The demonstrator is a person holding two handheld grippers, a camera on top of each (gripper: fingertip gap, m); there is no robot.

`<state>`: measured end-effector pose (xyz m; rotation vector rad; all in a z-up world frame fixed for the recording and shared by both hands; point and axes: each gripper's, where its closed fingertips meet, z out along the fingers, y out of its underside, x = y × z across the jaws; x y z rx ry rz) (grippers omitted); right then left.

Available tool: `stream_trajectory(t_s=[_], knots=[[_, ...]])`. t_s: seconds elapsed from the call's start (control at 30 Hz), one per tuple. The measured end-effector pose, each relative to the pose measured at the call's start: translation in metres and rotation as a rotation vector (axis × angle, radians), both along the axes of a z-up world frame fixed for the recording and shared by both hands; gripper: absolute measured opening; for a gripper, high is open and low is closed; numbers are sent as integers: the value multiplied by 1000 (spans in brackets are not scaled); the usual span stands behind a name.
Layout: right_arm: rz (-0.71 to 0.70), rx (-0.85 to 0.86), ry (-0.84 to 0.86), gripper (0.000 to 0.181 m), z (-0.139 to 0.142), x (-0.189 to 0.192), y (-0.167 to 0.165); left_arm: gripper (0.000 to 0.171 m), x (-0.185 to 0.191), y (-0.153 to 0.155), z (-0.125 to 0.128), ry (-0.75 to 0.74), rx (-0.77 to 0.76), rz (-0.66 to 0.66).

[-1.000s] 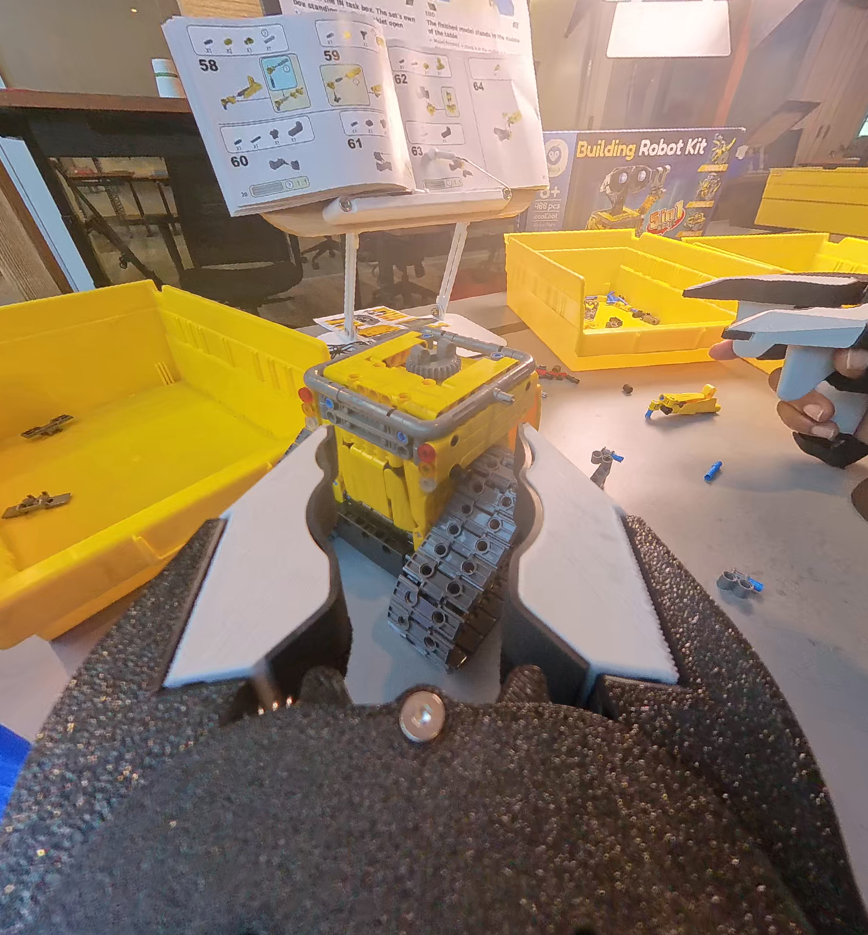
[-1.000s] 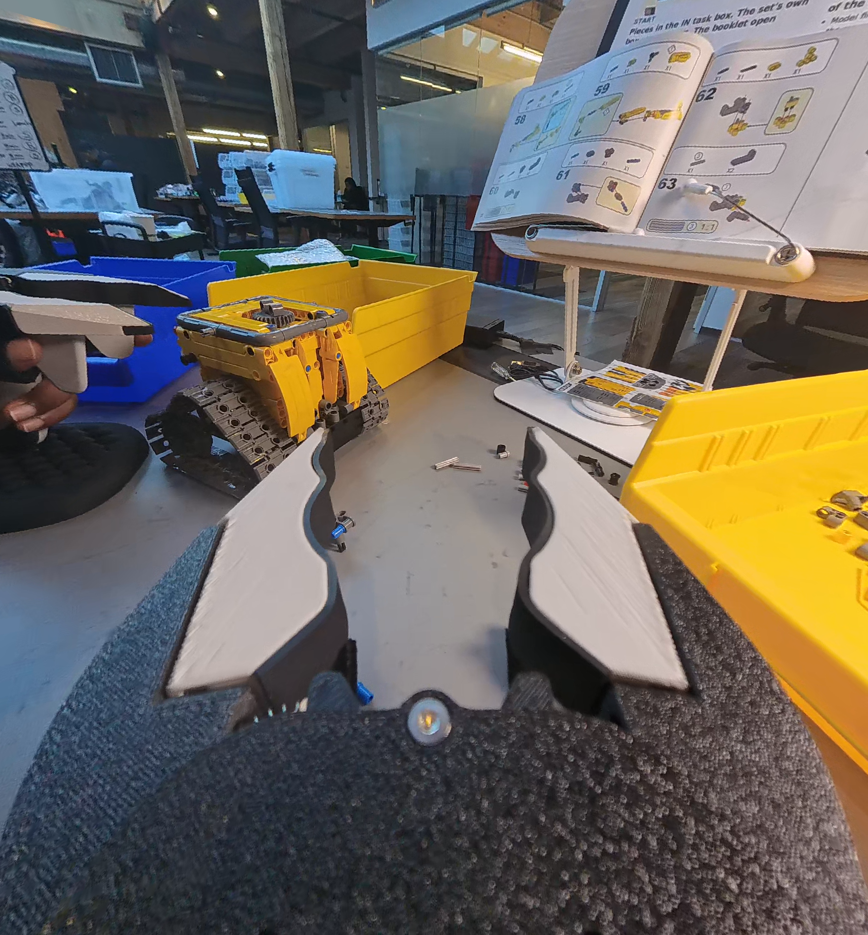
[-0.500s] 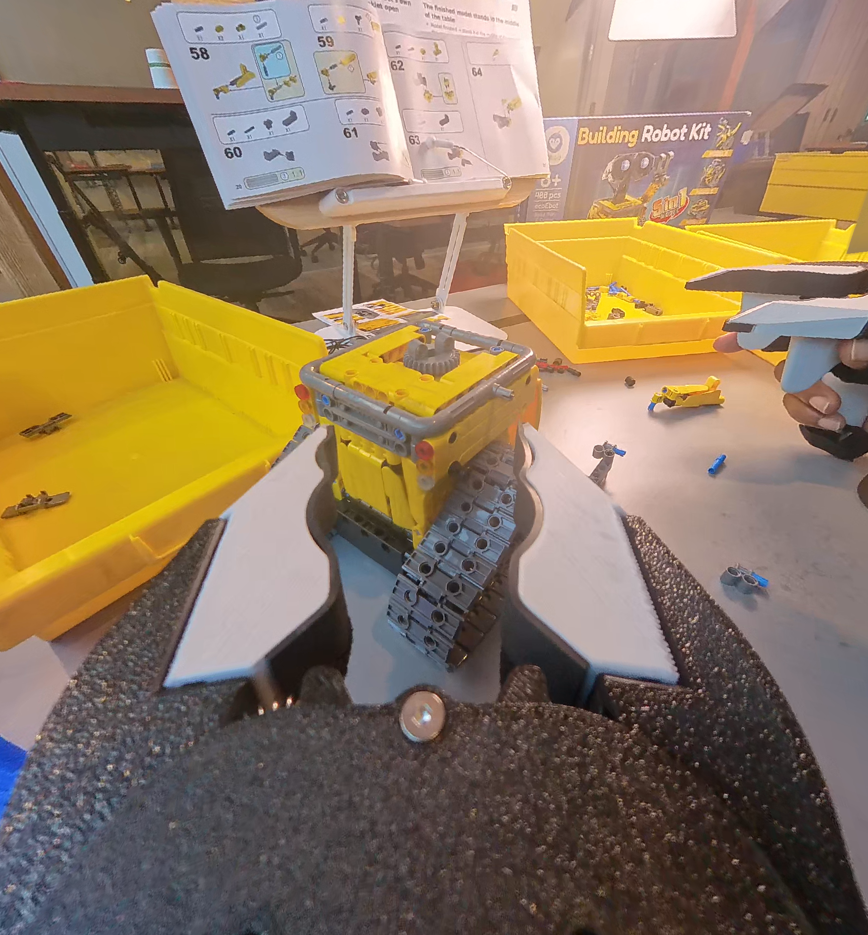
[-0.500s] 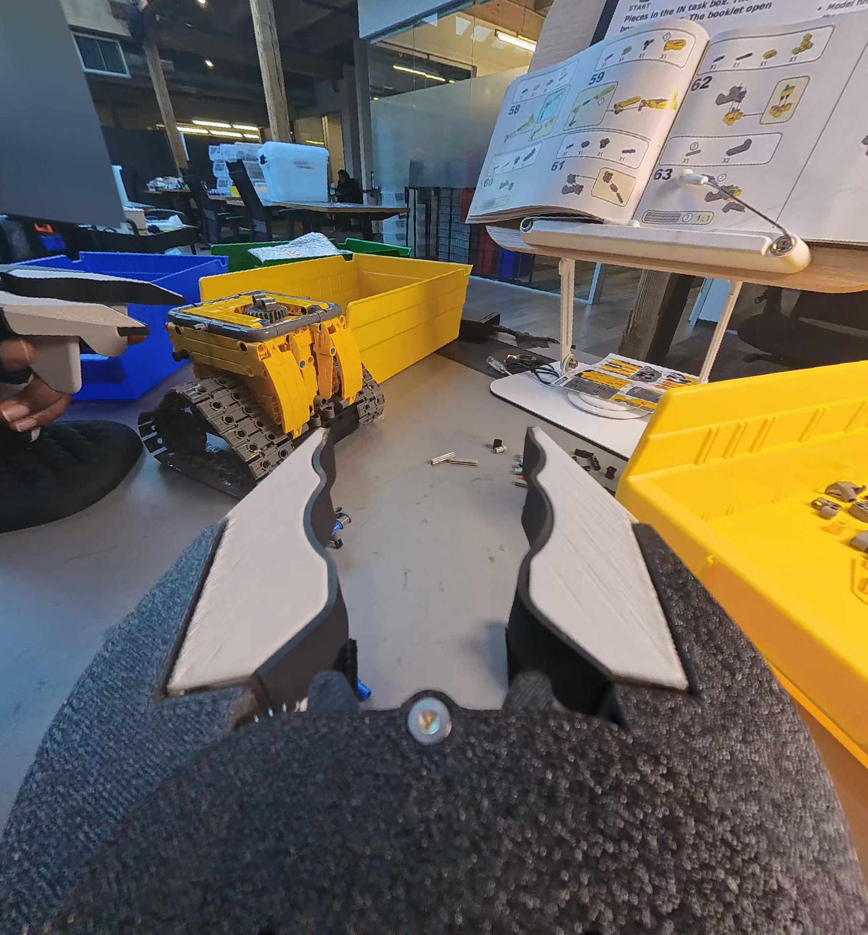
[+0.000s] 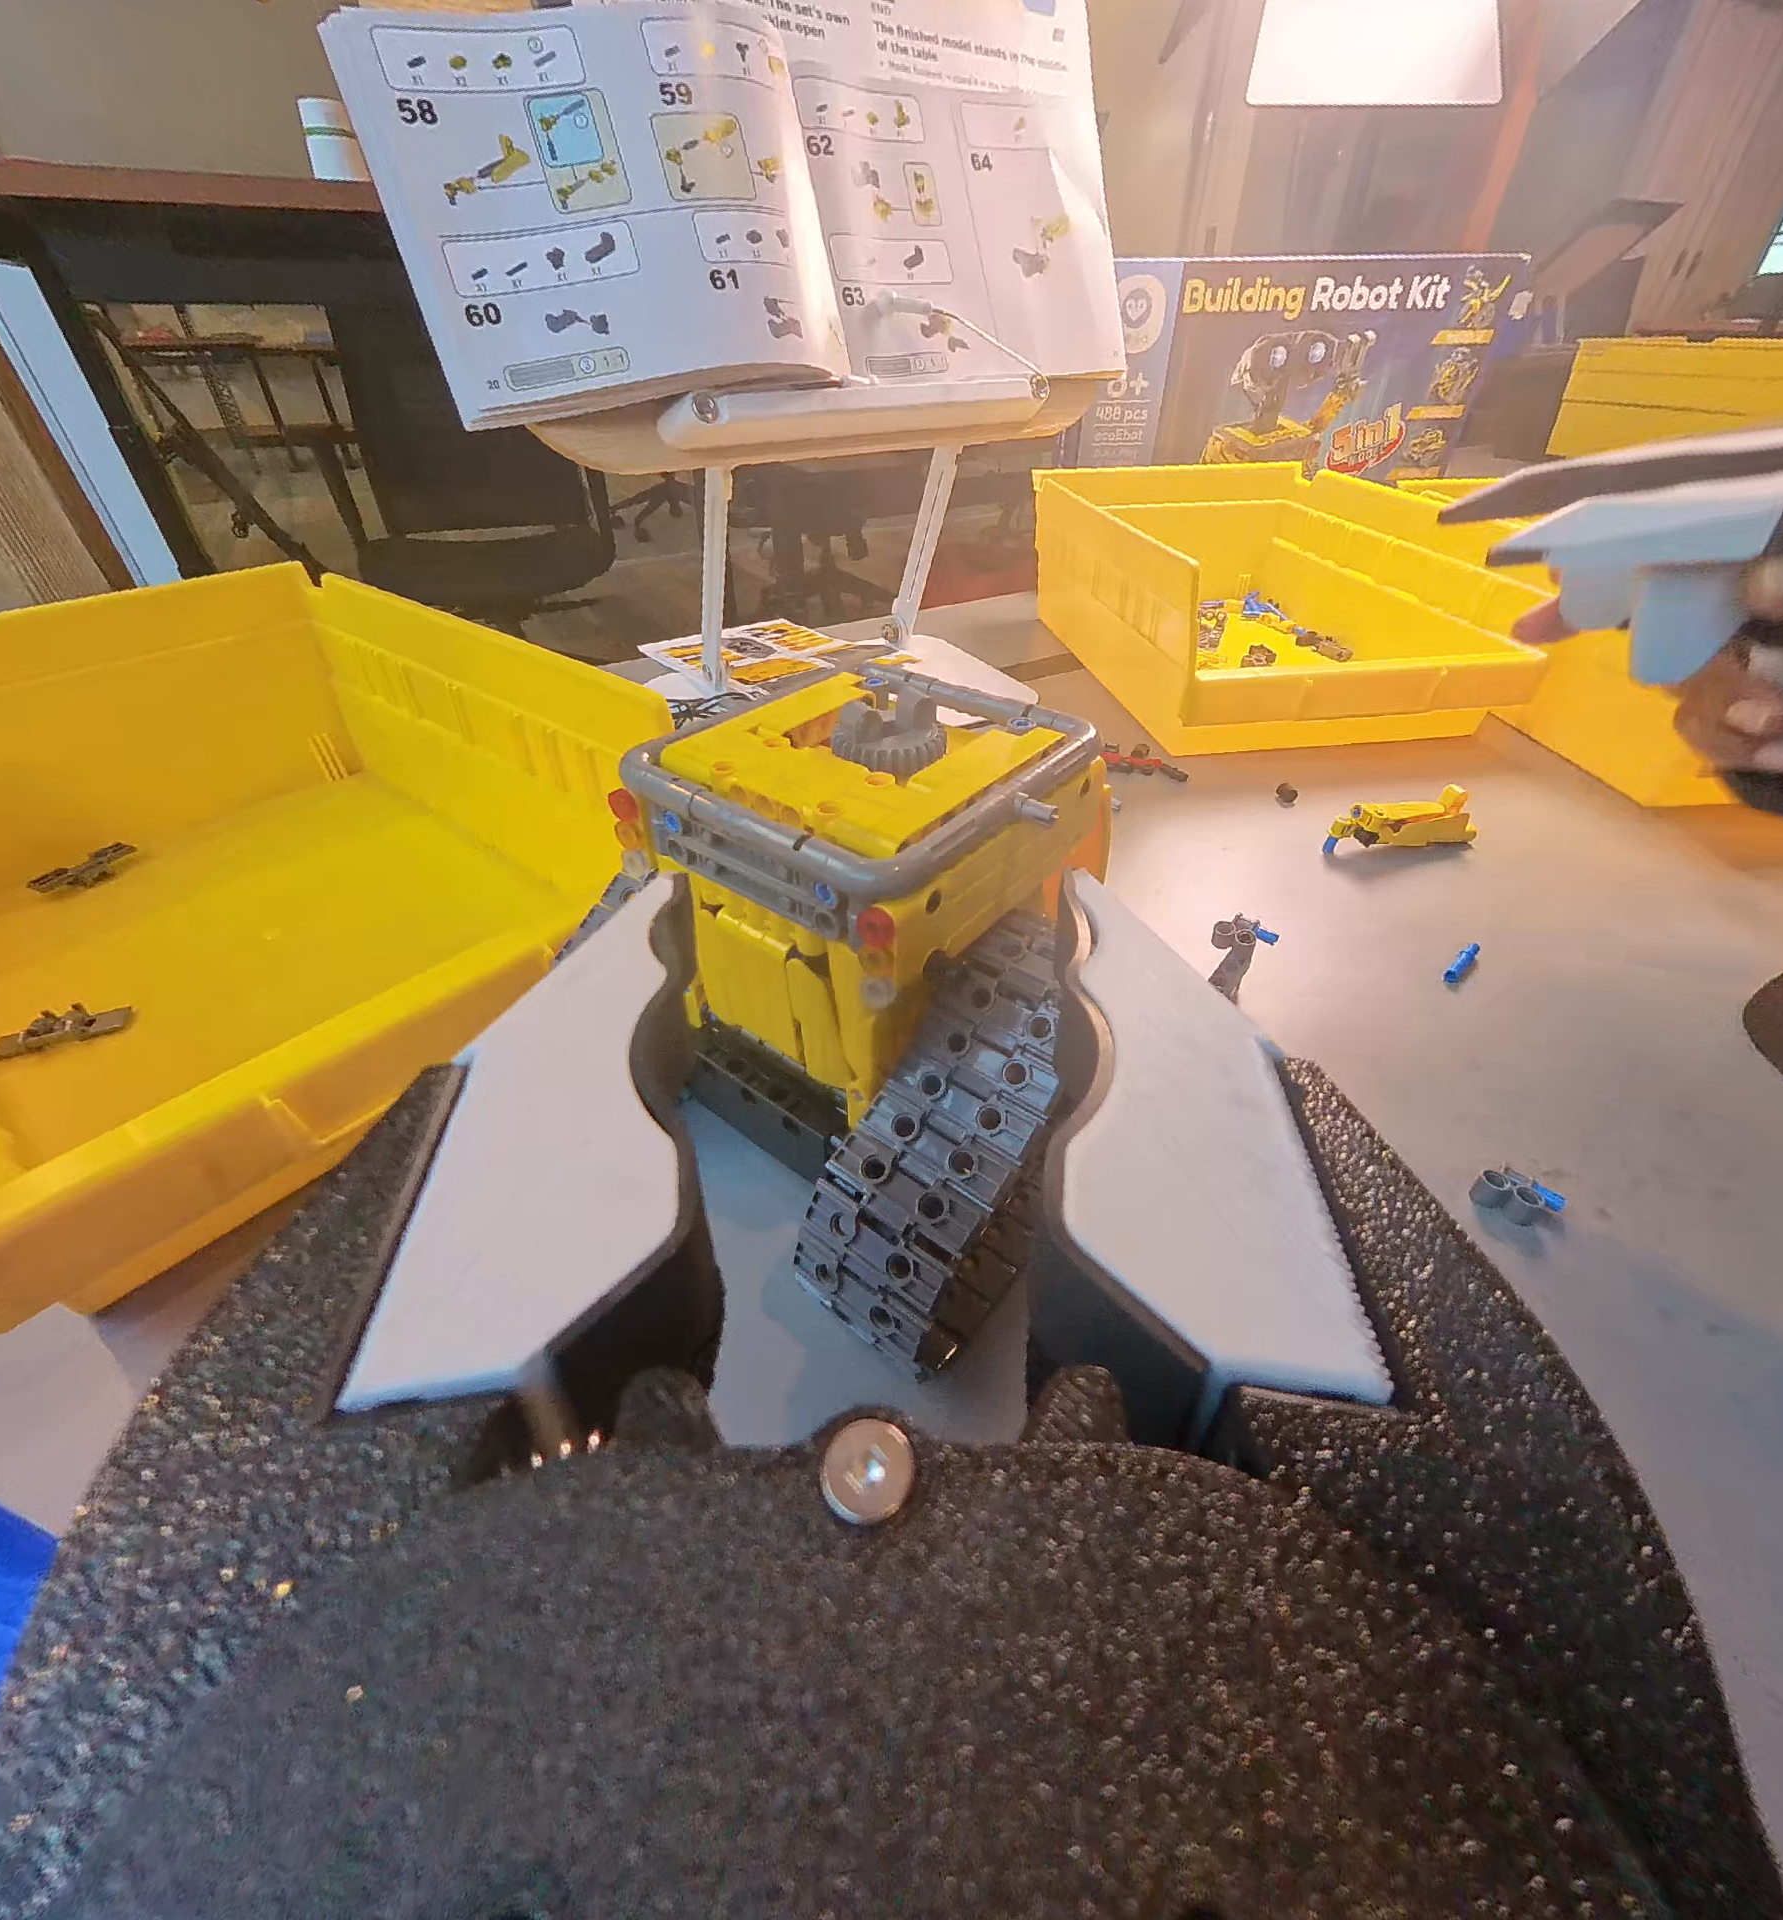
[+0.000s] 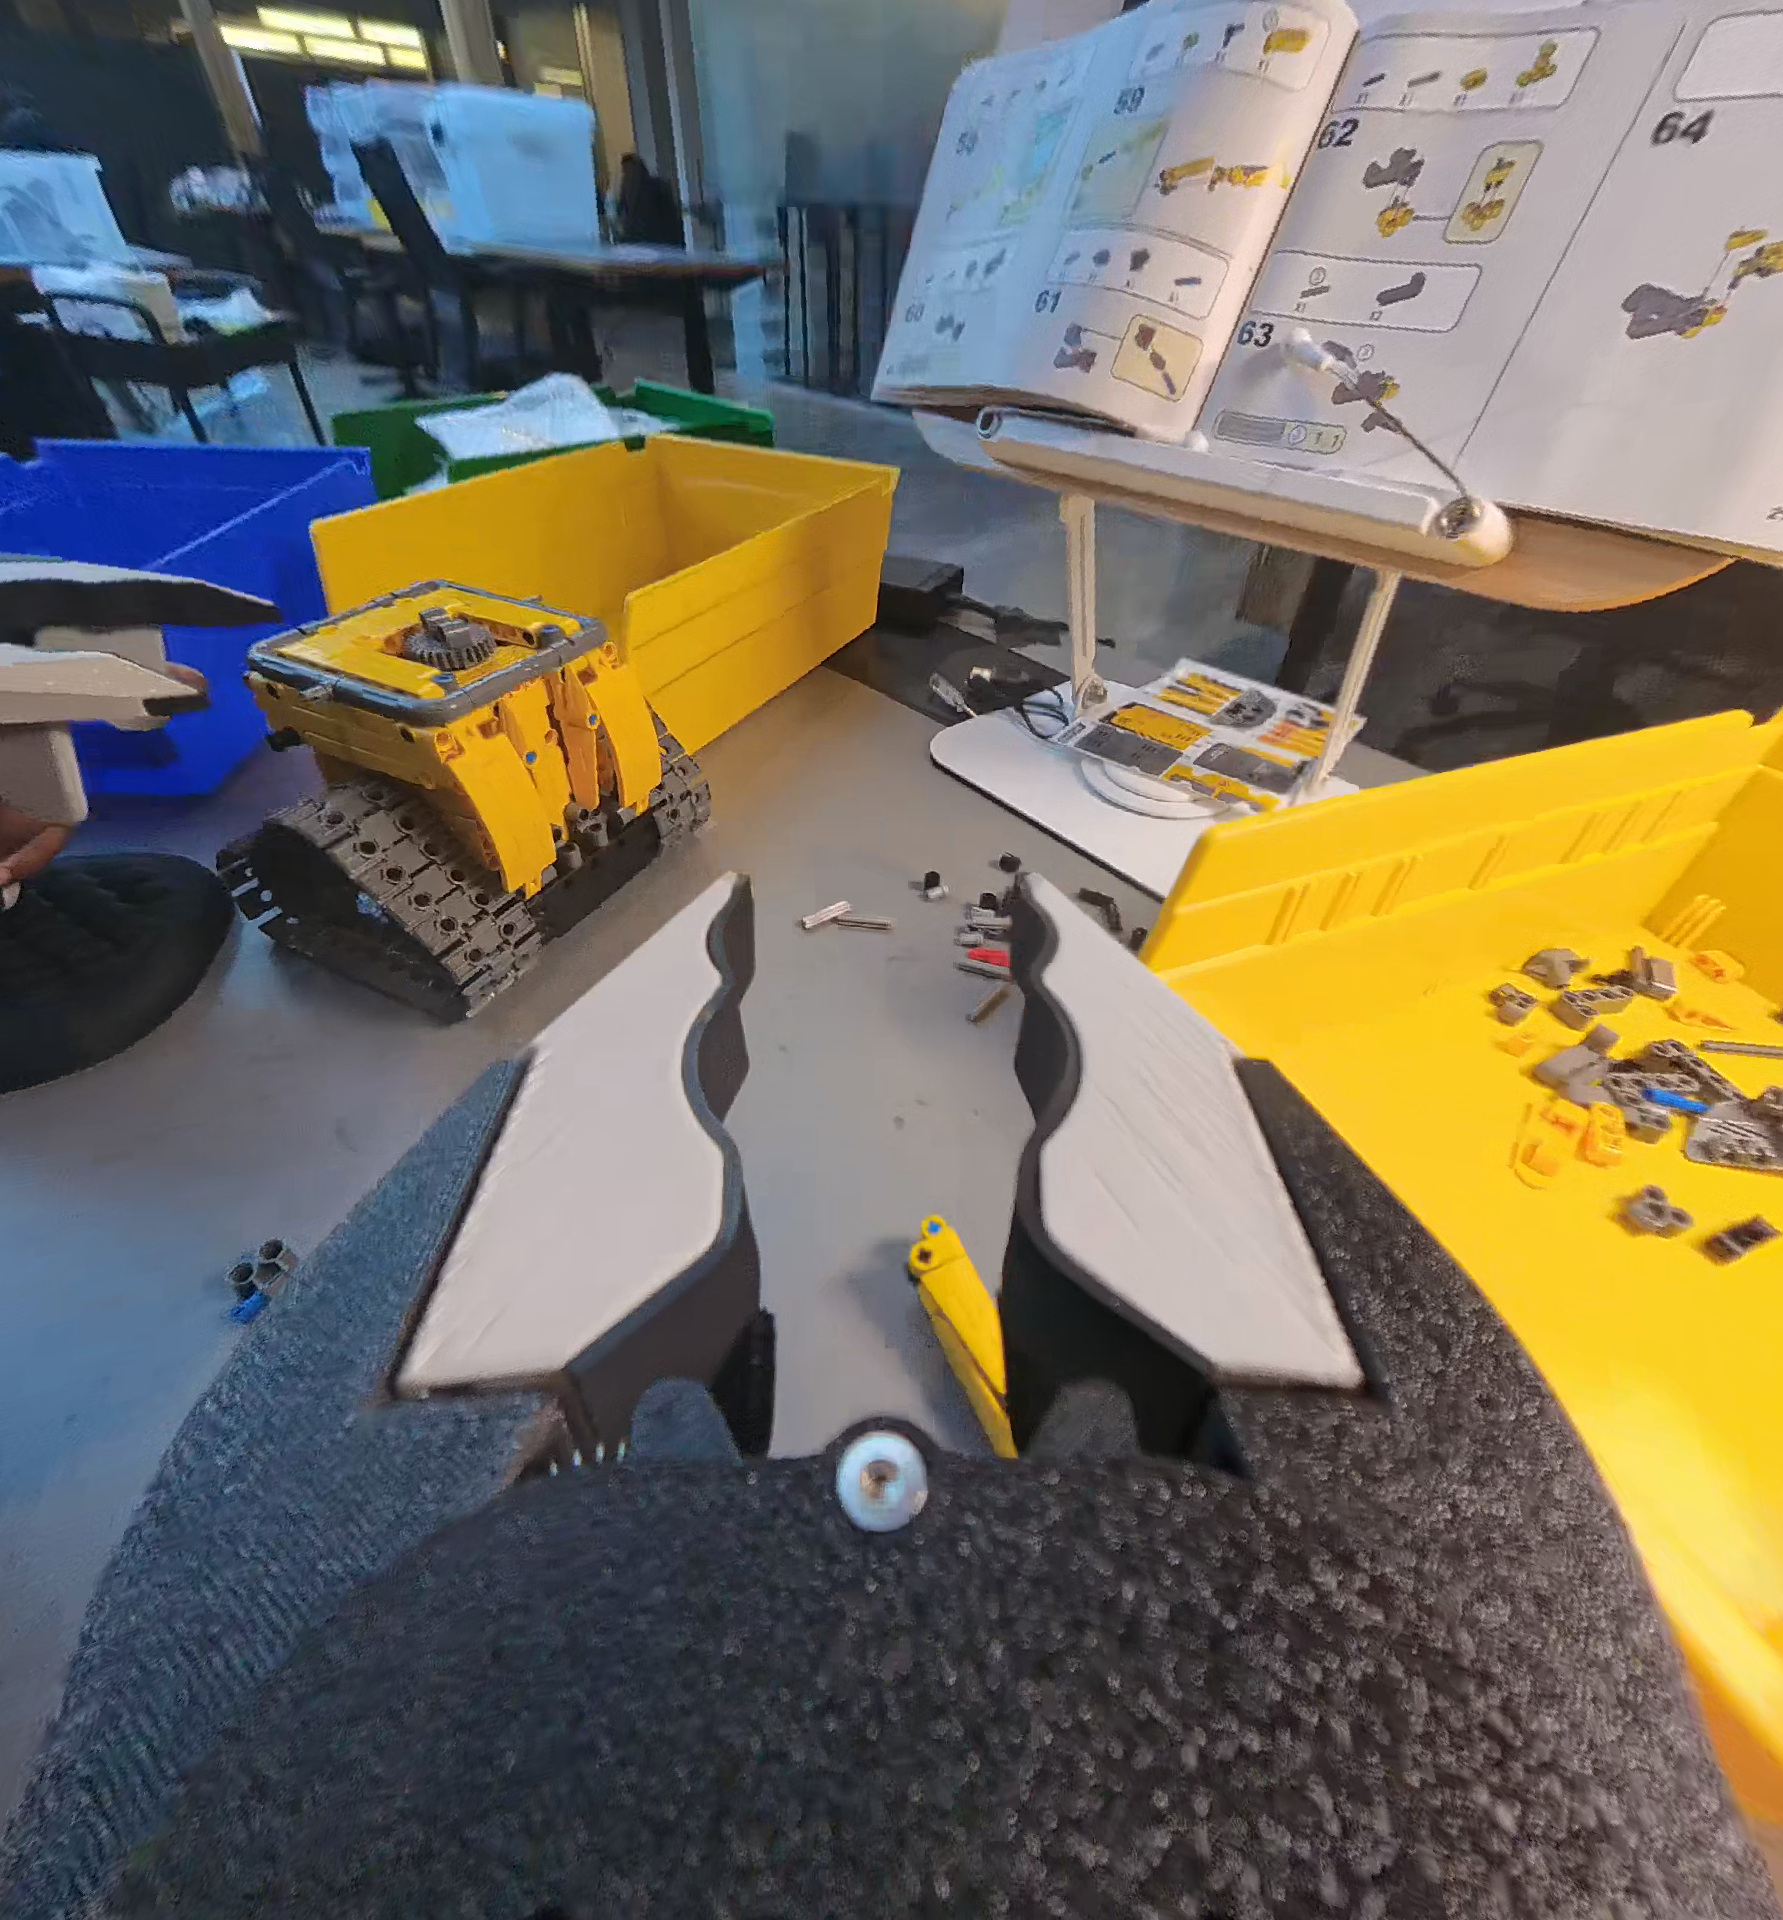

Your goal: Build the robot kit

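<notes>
L gripper (image 5: 871, 914) is spread wide w/ fingers either side of the yellow tracked robot model (image 5: 866, 914), which stands upright on the grey table (image 5: 1489, 1091); can't tell if the fingers actually touch it, so no grip visible. In the R wrist view the same model (image 6: 471, 769) sits far left, and the L gripper (image 6: 191, 644) shows beside it, tips near its top edge, apart from it. R gripper (image 6: 882, 904) is released, holding nothing, low over bare table (image 6: 866, 1091), well apart from the model. A small yellow piece (image 6: 960, 1320) lies on the table between its fingers near their base, just beside the right finger. Loose small pins & connectors (image 6: 980, 935) lie near its tips. Yellow bin w/ grey parts (image 6: 1386, 1039) just to its right; another yellow bin (image 5: 191, 935) left of the model. Open instruction booklet on a stand (image 5: 731, 208) at the far side, kit box (image 5: 1313, 353) far right.
</notes>
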<state>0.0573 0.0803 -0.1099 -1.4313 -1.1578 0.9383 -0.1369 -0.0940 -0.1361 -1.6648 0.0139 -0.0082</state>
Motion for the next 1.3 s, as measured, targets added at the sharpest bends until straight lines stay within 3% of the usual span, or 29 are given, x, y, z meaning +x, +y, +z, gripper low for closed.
stream_trajectory(t_s=[0.17, 0.23, 0.3, 0.43, 0.6, 0.8, 1.03, 1.1, 1.3], knots=[[-29, 69, -149, 38, 62, 33, 65, 68, 0, 0, 0, -5, -2, -2], [-30, 66, -241, 36, 68, 40, 103, 68, -1, 0, 0, -8, -1, -2], [-12, 44, -380, 37, 54, 44, 142, 68, -1, 0, 0, -11, 2, 0], [16, -11, -694, 37, -1, 44, 208, 68, -2, -1, 1, -14, 6, 5], [-42, -218, -829, 37, -51, 18, 262, 68, -3, -3, 3, -21, 22, 7], [-228, -359, -914, 28, -97, -10, 315, 68, -4, -6, 7, -45, 48, -6], [-300, -463, -860, 21, -130, -28, 342, 67, -6, -10, 13, -88, 84, -24], [-294, -461, -846, 7, -131, -31, 343, 67, -6, -10, 13, -96, 84, -28], [-272, -500, -844, 0, -126, -24, 344, 66, -6, -9, 12, -104, 79, -34]])
